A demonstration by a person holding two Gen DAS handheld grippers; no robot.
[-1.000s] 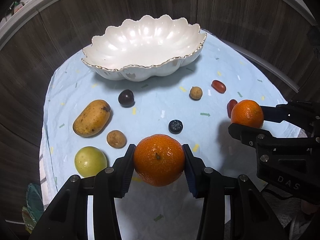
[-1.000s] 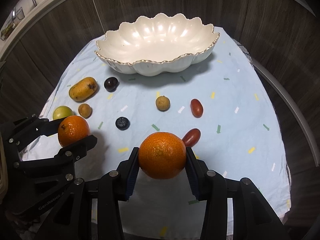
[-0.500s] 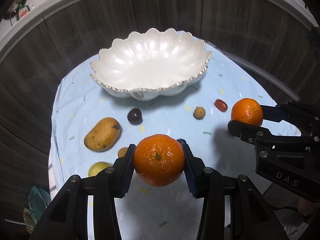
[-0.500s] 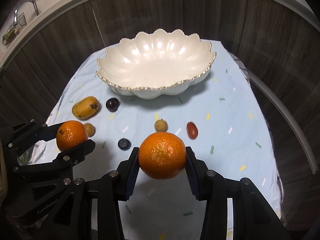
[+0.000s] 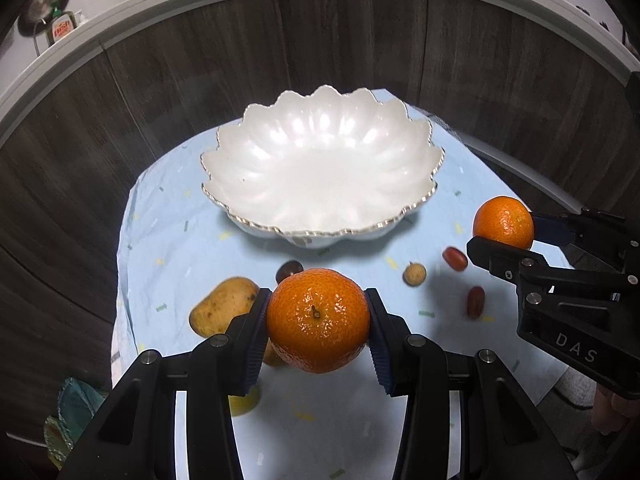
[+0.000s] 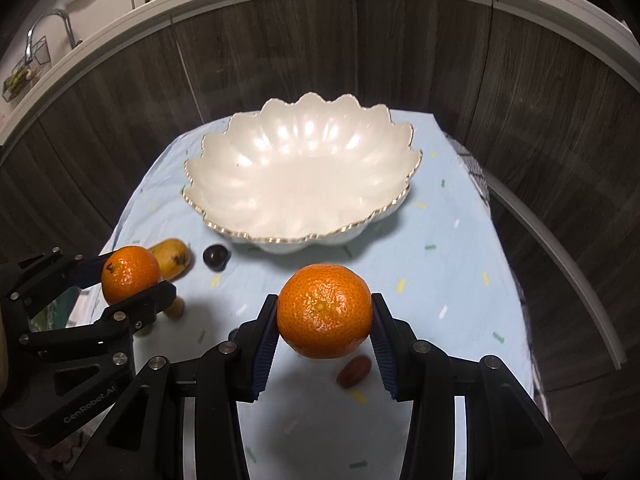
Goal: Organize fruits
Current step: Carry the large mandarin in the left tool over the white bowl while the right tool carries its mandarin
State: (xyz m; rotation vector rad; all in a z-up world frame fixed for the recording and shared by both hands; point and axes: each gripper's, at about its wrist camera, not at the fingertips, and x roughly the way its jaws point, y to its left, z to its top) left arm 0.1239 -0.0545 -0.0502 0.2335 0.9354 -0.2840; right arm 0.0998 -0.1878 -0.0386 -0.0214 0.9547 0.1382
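Two oranges ride clamped above the cloth, one stem-up (image 5: 318,320), the other (image 6: 325,311) to its right. The white scalloped bowl (image 5: 320,232) sits empty beyond. Mango (image 5: 222,306), dark plum (image 5: 289,268), small brown fruit (image 5: 414,274) and two red ones (image 5: 455,258) lie scattered below.

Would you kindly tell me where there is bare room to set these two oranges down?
The white bowl holds nothing and is the widest free spot. The cloth right of it, toward the edge, is bare too. Below the bowl it is crowded: mango, dark plum and small fruits.
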